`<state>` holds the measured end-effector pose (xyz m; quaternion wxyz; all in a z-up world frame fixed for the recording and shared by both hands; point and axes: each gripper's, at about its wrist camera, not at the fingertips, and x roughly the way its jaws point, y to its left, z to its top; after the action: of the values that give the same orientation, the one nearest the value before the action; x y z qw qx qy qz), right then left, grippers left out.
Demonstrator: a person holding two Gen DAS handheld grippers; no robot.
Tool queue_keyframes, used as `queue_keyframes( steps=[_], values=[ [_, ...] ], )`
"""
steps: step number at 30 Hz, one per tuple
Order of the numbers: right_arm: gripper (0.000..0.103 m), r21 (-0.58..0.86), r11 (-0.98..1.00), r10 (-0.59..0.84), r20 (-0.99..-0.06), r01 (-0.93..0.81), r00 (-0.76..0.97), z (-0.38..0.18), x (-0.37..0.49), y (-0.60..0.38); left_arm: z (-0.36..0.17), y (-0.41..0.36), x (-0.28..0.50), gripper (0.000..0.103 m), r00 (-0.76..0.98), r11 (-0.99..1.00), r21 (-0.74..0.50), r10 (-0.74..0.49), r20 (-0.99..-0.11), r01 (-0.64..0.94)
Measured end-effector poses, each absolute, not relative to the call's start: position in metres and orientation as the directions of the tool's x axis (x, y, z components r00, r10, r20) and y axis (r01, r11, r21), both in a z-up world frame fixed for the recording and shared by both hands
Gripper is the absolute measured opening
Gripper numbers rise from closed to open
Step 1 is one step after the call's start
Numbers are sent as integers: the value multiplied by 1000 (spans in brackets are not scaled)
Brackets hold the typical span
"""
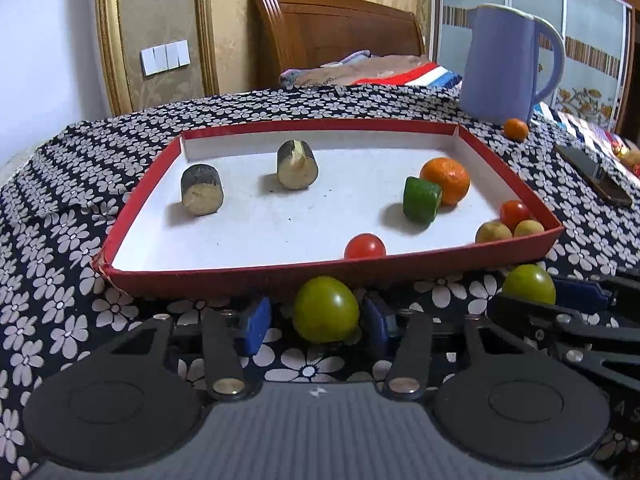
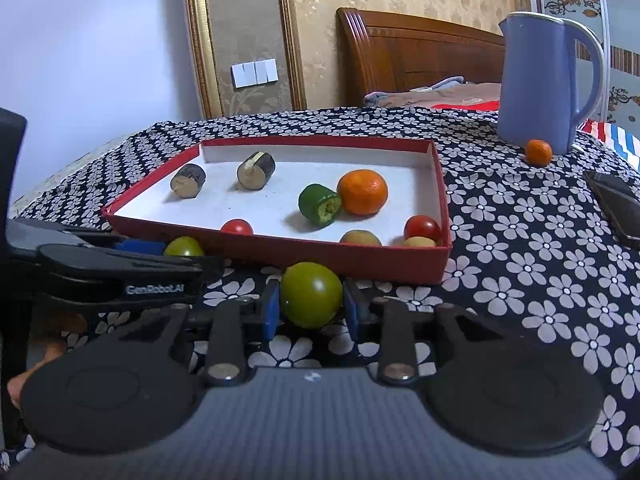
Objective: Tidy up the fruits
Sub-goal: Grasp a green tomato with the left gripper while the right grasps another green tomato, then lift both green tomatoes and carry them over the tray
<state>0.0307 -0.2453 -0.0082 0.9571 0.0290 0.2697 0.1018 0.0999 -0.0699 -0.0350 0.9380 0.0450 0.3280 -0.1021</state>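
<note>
Green fruits are sitting between both claws: right claw (image 2: pixel 310 307) gripping one (image 2: pixel 311 294), left claw (image 1: pixel 316 320) parted around another (image 1: pixel 325 309), each awaiting lifting into the red tray (image 2: pixel 340 258).

Soft indoor light, strong fisheye bend, sharp centre in both views.

Light falls from above and slightly behind: the fruit in the red tray (image 1: pixel 520 188) throws short, soft-edged shadows toward the camera on the white tray floor, clearest under the green cylinder (image 1: pixel 421 199). Small dull highlights sit on the red tomato (image 1: pixel 365 246) and on the green fruit (image 2: pixel 311 294). The pale wall left of the tray takes a cool bluish cast; the wallpaper behind reads warm. The blue jug (image 2: pixel 536 80) leans inward and the gold frame (image 1: pixel 108 36) bows near the edges. Far corners go dark. The near black housing is slightly soft; the flowered cloth (image 2: pixel 520 240) stays crisp.
</note>
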Motion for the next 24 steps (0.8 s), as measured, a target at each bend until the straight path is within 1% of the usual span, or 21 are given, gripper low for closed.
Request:
queue_keyframes(
  steps=[1,3,4,13,19,24],
  values=[
    [31,108,977,212,-511,-182,833,-9,31,-245,-35,-69,100,41,763,975,13,-166,-624,223],
    [31,106,978,207,-511,-178,834,-9,30,-244,-34,-67,101,38,762,976,-5,-172,-625,216],
    [31,106,979,206,-511,-176,834,-9,30,-244,-34,-66,101,32,760,976,-16,-178,-625,215],
    [31,96,979,202,-508,-178,837,-7,28,-242,-31,-62,93,32,753,976,-35,-189,-630,215],
    [31,90,979,205,-506,-186,838,-5,25,-237,-23,-55,80,32,766,976,-34,-191,-613,216],
    [31,84,978,208,-492,-192,845,1,21,-230,-13,-48,74,32,789,981,-14,-162,-592,191]
  ],
)
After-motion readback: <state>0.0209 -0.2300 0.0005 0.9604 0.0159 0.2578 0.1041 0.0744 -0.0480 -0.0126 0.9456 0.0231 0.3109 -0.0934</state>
